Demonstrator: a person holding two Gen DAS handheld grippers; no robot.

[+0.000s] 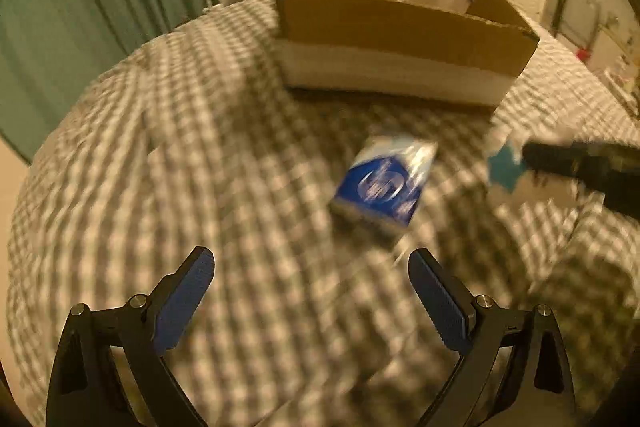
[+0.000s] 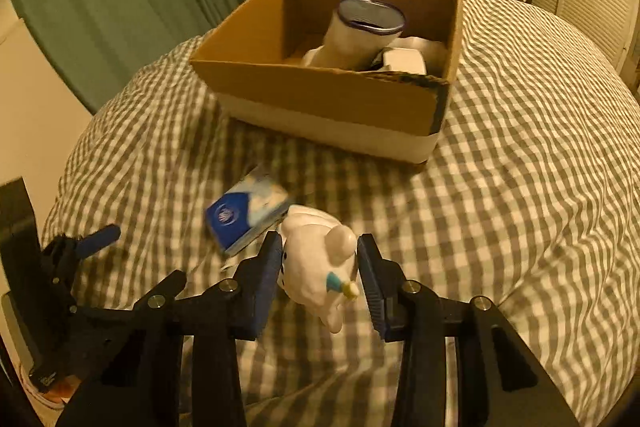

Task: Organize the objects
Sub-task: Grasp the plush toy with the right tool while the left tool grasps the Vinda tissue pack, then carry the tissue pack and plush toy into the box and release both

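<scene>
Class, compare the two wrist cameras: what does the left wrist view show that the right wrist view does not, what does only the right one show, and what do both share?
Only the left wrist view shows the left gripper from behind, jaws wide apart and empty above the checked bedspread.

Only the right wrist view shows the right gripper with its pads around a white plush toy, and the box's contents: a white container with a dark rim.

Both show the cardboard box and the blue packet lying in front of it.
</scene>
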